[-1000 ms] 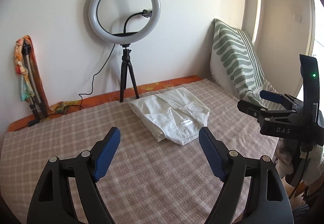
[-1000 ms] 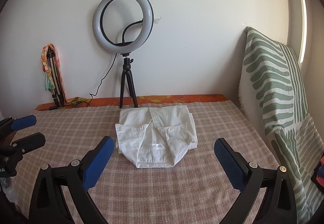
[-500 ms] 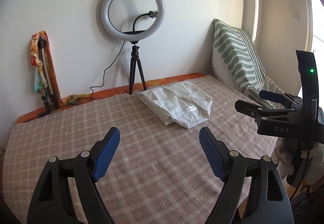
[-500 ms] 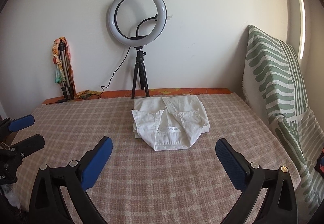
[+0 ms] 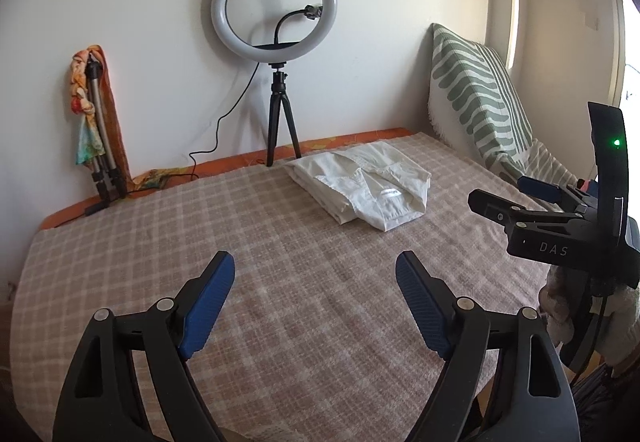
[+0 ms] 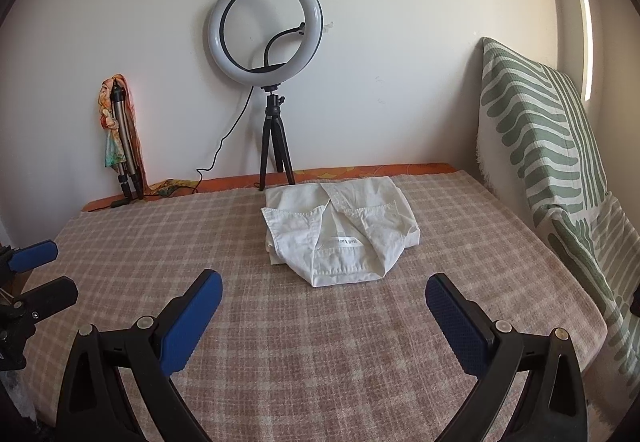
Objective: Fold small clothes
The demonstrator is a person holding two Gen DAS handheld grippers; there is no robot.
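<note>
The folded white shirt (image 6: pixel 340 230) lies at the far side of my checked bed cover (image 6: pixel 320 342), before the ring light (image 6: pixel 265 28); a striped cushion (image 6: pixel 536 146) stands right. Both tools, left (image 5: pixel 315 272) and right (image 6: pixel 324 294), gape empty, the left widening.

Your bed (image 6: pixel 360 362) wears a pink-and-cream checked blanket (image 5: pixel 280 282). A folded white shirt (image 6: pixel 340 230) lies on it toward the far edge. Behind, a ring-light tripod (image 6: pixel 274 146) stands on the orange sheet (image 6: pixel 380 170).
</note>
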